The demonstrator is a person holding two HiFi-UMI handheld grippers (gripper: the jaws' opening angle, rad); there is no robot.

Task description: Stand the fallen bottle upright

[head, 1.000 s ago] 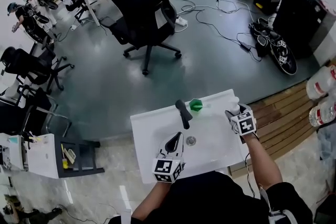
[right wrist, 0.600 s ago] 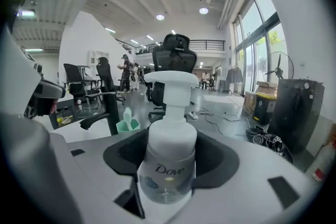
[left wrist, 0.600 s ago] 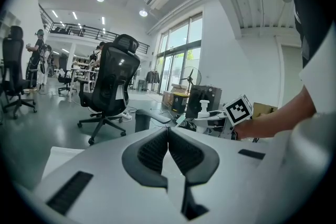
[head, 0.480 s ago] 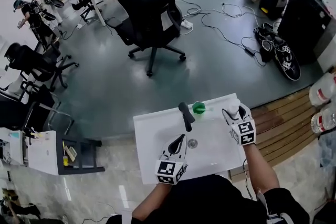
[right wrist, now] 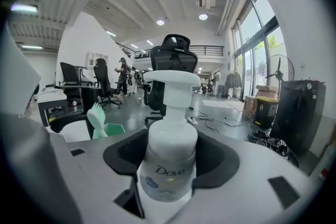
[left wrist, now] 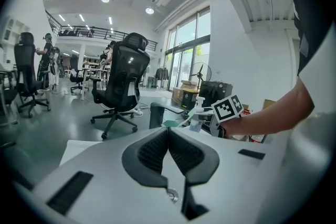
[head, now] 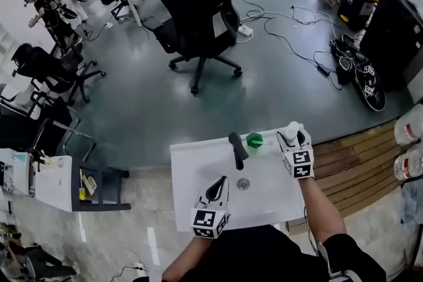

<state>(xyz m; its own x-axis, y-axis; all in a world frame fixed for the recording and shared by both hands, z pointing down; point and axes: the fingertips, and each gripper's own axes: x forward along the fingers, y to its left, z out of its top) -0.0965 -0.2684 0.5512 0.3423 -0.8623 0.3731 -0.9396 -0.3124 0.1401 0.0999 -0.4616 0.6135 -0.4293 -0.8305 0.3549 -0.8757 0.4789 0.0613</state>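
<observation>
My right tongs point(head: 293, 135) grip the pump bottle point(right wrist: 169, 139) near the counter's point(head: 198, 168) far corner, left tongs point(head: 217, 185) closed and empty; a tilted release could topple it off.

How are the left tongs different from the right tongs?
The left tongs are pressed together with nothing between them; the right tongs are clamped on a white pump bottle. The left tongs sit near the table's close edge; the right tongs are at its far right corner. Both carry a square-marker cube.
</observation>
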